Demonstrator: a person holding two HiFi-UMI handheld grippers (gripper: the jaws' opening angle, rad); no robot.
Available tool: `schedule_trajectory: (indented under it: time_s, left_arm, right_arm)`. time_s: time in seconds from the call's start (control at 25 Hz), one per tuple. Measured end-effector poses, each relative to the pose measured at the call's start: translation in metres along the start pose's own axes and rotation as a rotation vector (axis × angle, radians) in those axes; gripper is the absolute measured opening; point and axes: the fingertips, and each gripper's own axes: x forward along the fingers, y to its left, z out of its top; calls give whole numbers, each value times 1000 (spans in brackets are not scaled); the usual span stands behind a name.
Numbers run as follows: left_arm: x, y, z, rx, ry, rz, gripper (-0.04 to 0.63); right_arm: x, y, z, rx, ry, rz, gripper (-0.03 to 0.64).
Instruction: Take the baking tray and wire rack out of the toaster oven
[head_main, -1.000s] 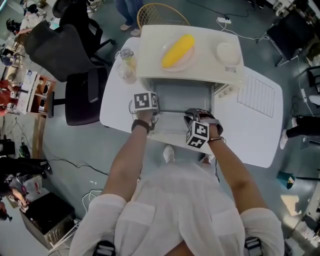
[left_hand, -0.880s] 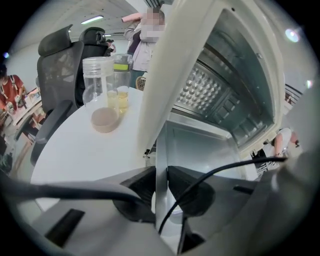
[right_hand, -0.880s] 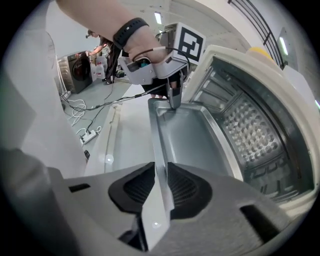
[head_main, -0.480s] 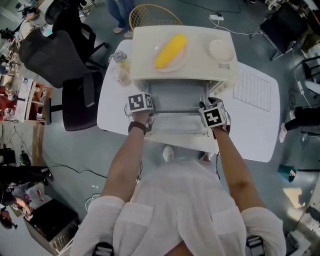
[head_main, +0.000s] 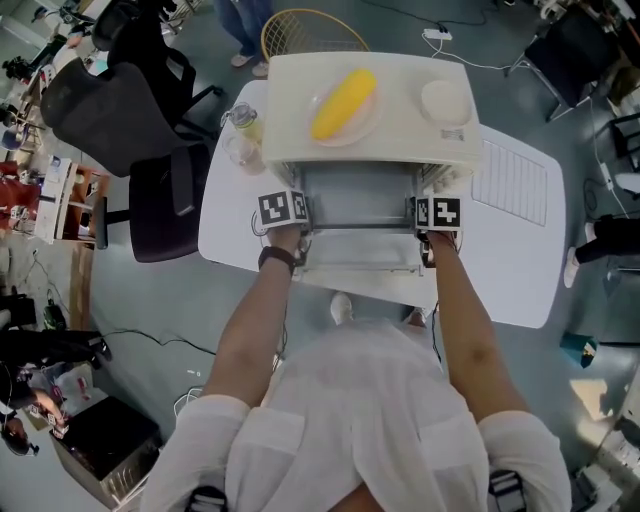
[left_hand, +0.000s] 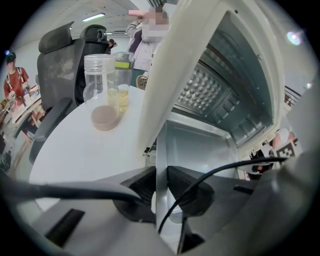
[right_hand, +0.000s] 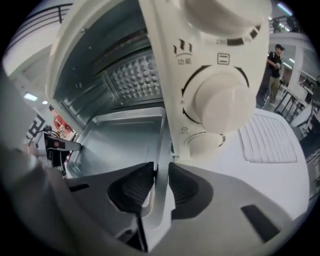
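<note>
The grey baking tray (head_main: 362, 248) sticks partly out of the open cream toaster oven (head_main: 365, 150) on the white table. My left gripper (left_hand: 161, 187) is shut on the tray's left rim (left_hand: 161, 150); its marker cube shows in the head view beside the oven's left wall. My right gripper (right_hand: 161, 182) has the tray's right rim (right_hand: 162, 145) between its pads, which touch it on both sides; its jaws have just been closing. The white wire rack (head_main: 512, 185) lies flat on the table right of the oven, also the rack (right_hand: 270, 137) in the right gripper view.
A yellow corn cob on a plate (head_main: 343, 103) and a white bowl (head_main: 445, 102) sit on the oven's top. A clear jar (head_main: 240, 135) stands left of the oven. The oven's knobs (right_hand: 220, 100) are close by my right gripper. Office chairs (head_main: 165, 190) stand at the table's left.
My right gripper has moved right from the middle of the tray's front to its right rim and rolled over. The left gripper has stayed on the left rim.
</note>
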Motion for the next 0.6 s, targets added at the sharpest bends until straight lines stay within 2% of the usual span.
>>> schedule_trajectory:
  time_s: [0.4, 0.6]
  left_arm:
    - [-16, 2, -20, 7, -18, -1, 67]
    - [-41, -5, -46, 27, -40, -7, 67]
  right_arm:
    - [-16, 11, -30, 81, 20, 18, 83]
    - [-36, 15, -51, 74, 4, 27, 83]
